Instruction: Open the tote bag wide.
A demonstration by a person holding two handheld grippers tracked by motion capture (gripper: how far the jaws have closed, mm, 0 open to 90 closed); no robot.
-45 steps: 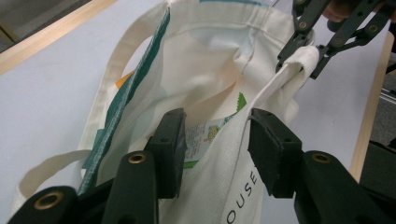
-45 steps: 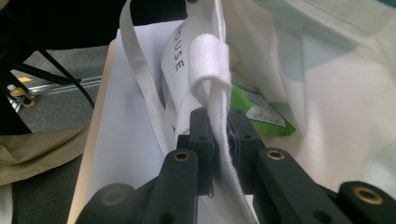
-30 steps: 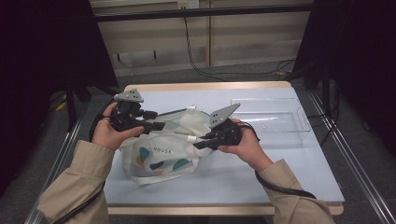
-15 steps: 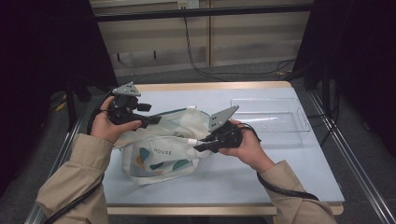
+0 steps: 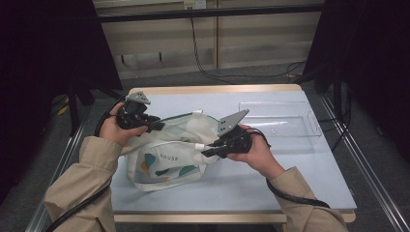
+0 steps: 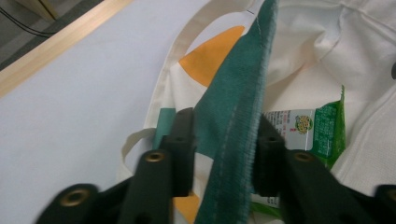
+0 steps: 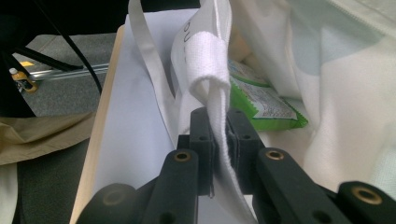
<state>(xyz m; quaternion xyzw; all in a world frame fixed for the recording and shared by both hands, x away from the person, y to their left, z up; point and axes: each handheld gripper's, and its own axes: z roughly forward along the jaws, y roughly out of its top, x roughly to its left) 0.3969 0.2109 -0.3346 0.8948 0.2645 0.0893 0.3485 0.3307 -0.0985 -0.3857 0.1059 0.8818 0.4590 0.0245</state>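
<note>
Left gripper (image 6: 224,154) pinches the green hem (image 6: 238,116) of the cream tote bag (image 5: 167,154), its jaws having just been closing; right gripper (image 7: 219,144) is pressed together on a white strap (image 7: 212,79). Bag lies on the blue table (image 5: 290,169), mouth held apart. Since earlier, the left hand sits lower. Green packet (image 7: 261,100) inside is partly hidden.

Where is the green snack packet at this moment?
The green snack packet lies inside the open tote bag, just past the right gripper in its view. In the left gripper view it shows right of the bag's green rim.
</note>
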